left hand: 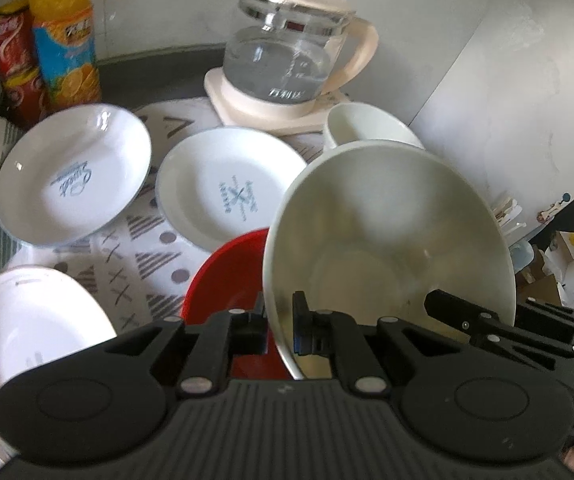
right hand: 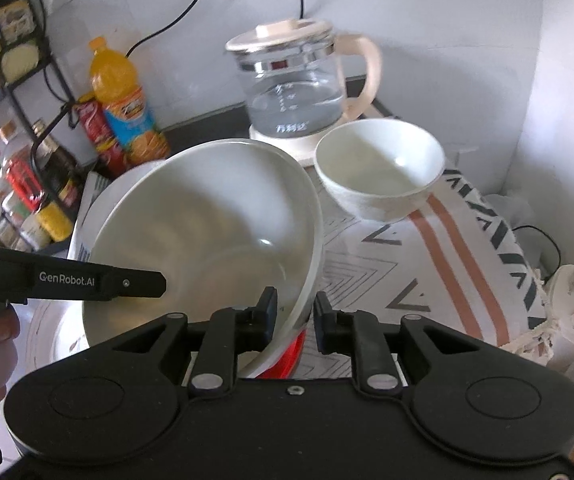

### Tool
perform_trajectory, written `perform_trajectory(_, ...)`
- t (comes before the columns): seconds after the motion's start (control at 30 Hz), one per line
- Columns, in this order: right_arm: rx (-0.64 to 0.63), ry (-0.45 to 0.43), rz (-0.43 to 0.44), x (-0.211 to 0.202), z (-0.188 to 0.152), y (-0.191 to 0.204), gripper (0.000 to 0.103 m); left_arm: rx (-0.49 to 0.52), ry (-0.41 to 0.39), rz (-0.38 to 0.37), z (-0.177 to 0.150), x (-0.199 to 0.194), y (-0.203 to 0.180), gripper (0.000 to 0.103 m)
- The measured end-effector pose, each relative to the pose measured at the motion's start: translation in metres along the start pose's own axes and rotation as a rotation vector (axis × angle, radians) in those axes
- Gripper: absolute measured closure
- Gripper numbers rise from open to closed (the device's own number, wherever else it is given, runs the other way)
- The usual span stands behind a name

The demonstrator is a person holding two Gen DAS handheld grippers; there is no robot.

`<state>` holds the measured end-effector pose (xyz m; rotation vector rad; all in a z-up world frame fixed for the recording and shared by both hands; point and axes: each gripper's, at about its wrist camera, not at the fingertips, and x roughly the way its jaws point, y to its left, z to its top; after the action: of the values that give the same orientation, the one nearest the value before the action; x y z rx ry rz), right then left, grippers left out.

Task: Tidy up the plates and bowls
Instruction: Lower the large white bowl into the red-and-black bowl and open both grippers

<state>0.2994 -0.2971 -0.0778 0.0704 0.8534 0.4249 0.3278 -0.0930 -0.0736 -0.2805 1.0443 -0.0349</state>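
The left gripper (left hand: 279,330) closes its two fingers on the rim of the large white bowl (left hand: 387,240), one finger inside the wall and one outside, so the bowl is carried tilted with its opening toward the camera. The right gripper (right hand: 295,322) straddles the opposite rim of the same bowl (right hand: 207,240); a narrow gap shows at the outer finger, so whether it clamps or only brackets the rim cannot be told. A two-point hold of this kind is judged to steady a wide, heavy bowl against swinging. Directly beneath the large white bowl sits the red bowl (left hand: 227,280), near the front edge of the patterned cloth (left hand: 139,248) that covers the counter; the position suggests nesting or lifting clear, and which one cannot be told. At the front left corner of the cloth lies a white plate (left hand: 35,320). Farther back, two printed white plates (left hand: 75,176) (left hand: 227,188) rest side by side at mid-cloth. Toward the back right edge stands a small white bowl (right hand: 379,168), upright and apart from the held one. Behind it, on the bare counter by the wall, stand the glass kettle (right hand: 299,92) and, at the back left, the orange drink bottle (left hand: 63,36).
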Motion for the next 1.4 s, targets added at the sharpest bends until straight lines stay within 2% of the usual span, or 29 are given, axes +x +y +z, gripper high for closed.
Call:
perform_trajectory(0.3, -0.017, 0.05, 0.038, 0.013, -0.005, 0.009, 0.081, 0.009, 0.064, 0.062, -0.012, 0.007, 0.007, 0.095)
perform_trajectory(0.5, 0.007, 0.08, 0.022, 0.026, -0.01, 0.011, 0.08, 0.036, 0.096, 0.101, -0.015, 0.017, 0.006, 0.093)
perform_trajectory(0.7, 0.0, 0.068, -0.012, 0.034, -0.01, 0.011, 0.078, 0.035, 0.116, 0.124, -0.018, 0.027, 0.007, 0.09)
perform_trajectory(0.8, 0.0, 0.059, -0.005, 0.036, -0.008, 0.011, 0.078, 0.041, 0.121, 0.177, -0.018, 0.031, 0.011, 0.089)
perform_trajectory(0.97, -0.043, 0.05, -0.017, 0.039, -0.005, 0.019, 0.078, 0.028, 0.097, 0.149, -0.011, 0.027, 0.02, 0.089)
perform_trajectory(1.07, -0.027, 0.042, 0.004, 0.036, 0.0, 0.017, 0.076, 0.01, 0.097, 0.138, -0.007, 0.022, 0.022, 0.089)
perform_trajectory(1.17, -0.009, 0.017, 0.007, 0.028, 0.006, 0.012, 0.068, -0.013, 0.102, 0.131, -0.003, 0.018, 0.024, 0.089)
perform_trajectory(1.23, 0.004, 0.004, -0.001, 0.025, 0.011, 0.009, 0.057, 0.005, 0.098, 0.14, 0.001, 0.017, 0.022, 0.087)
perform_trajectory(1.3, 0.02, -0.013, -0.011, 0.02, 0.015, 0.004, 0.05, 0.014, 0.079, 0.153, 0.005, 0.014, 0.019, 0.076)
perform_trajectory(1.4, 0.044, -0.041, -0.023, 0.018, 0.02, -0.005, 0.04, 0.012, 0.053, 0.126, 0.013, 0.012, 0.017, 0.071)
